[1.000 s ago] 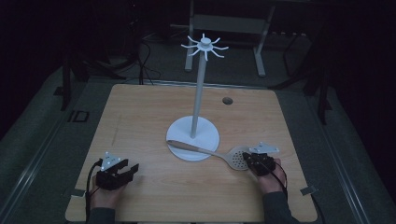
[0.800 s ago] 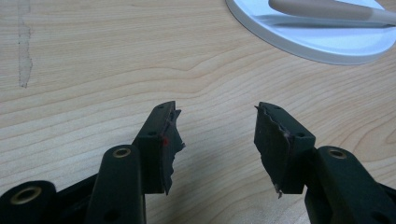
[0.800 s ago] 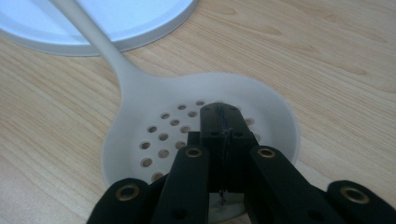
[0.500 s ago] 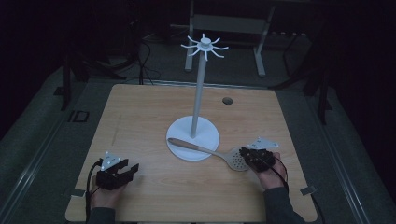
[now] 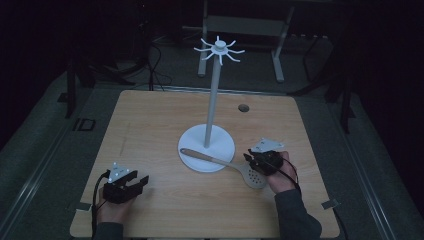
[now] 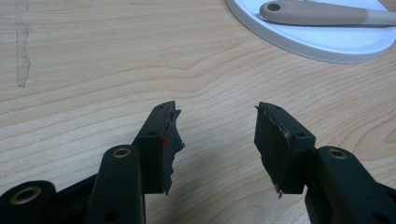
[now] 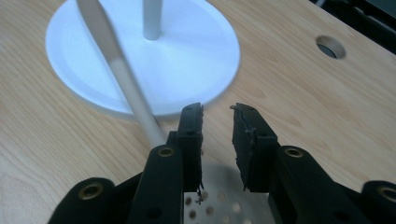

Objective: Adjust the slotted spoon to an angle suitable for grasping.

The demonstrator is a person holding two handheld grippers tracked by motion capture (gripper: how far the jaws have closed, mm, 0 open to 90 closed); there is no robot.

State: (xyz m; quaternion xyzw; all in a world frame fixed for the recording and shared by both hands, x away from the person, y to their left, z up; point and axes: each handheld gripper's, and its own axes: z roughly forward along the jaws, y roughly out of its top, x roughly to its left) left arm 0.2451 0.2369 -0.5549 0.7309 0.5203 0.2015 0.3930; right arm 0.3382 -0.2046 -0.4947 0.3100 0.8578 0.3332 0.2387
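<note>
A white hook stand (image 5: 215,90) rises from its round base (image 5: 220,142) at the table's middle. A beige slotted spoon (image 5: 235,165) lies with its handle (image 7: 105,42) across the base (image 7: 187,70) and its perforated head (image 7: 219,200) on the wood. My right gripper (image 5: 251,159) hovers just over that head. Its jaws have just been opening, and my right gripper (image 7: 217,109) is open with nothing between its pads. At the near left, my left gripper (image 5: 141,180) rests low over bare wood. In its own view my left gripper (image 6: 215,109) is open and empty, with the spoon's handle (image 6: 327,14) far ahead.
A round cable hole (image 5: 243,107) sits in the wooden table (image 5: 150,125) behind the stand. Dark floor, cables and a metal frame (image 5: 240,25) lie beyond the far edge. Bare wood spreads left of the base.
My right gripper has lifted and drifted a little toward the stand, and its jaws have parted. The spoon lies where it was. My left gripper has stayed put.
</note>
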